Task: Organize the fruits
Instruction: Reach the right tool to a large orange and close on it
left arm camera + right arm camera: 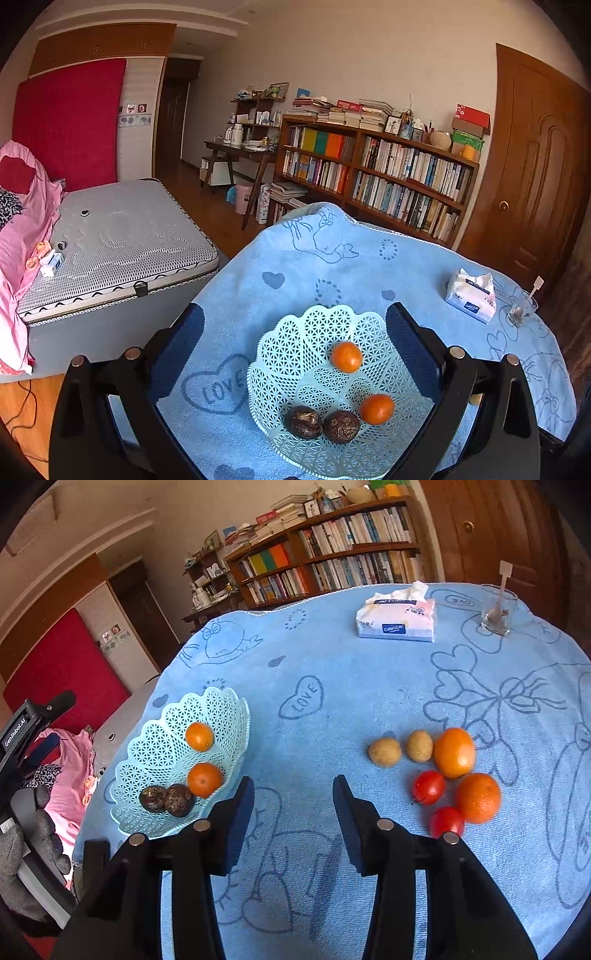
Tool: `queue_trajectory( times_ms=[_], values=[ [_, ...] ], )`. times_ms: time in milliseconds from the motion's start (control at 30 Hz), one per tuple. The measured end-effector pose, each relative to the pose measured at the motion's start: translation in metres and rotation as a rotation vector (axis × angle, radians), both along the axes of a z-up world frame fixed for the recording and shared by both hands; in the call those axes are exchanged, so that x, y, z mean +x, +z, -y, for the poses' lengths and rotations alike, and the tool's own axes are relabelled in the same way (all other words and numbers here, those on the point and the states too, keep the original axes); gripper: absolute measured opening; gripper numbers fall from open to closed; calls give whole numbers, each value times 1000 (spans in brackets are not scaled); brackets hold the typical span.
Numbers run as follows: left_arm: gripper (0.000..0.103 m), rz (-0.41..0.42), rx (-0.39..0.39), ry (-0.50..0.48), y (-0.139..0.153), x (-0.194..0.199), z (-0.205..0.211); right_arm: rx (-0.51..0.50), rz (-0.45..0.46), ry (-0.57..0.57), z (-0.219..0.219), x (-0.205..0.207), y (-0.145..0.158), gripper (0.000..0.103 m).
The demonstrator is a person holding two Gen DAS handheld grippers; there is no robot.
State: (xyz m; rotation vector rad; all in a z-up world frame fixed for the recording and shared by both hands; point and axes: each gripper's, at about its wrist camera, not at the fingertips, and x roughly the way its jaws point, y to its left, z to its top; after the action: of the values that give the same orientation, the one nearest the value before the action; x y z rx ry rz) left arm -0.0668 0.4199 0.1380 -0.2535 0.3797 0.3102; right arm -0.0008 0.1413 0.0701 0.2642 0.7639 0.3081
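Approx 4 of 10 fruits in lattice basket (155, 746), 6 left on bench (332, 686); left tool (295, 339) & right tool (293, 805) both wide, empty.

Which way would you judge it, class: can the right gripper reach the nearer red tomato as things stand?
Probably yes. The right gripper is open and empty, and the nearer red tomato lies uncovered on the blue cloth just to its right, though an orange touches its far side.

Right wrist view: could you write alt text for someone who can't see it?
An open black two-finger gripper hovers over a blue towel-covered table. To its left, a pale green lattice plastic basket holds four fruits; to its right lie six loose fruits, including two large oranges.
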Motion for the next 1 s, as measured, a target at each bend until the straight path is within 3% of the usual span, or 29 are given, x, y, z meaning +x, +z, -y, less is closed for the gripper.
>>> queue_trajectory(
  times_ms=[500,1000],
  values=[
    [100,5,42,-62,-1,1,27,10,-64,-294,109,9,-16,45],
    [100,-16,67,-122,-8,6,45,8,-158,-289,105,33,-47,45]
  ],
)
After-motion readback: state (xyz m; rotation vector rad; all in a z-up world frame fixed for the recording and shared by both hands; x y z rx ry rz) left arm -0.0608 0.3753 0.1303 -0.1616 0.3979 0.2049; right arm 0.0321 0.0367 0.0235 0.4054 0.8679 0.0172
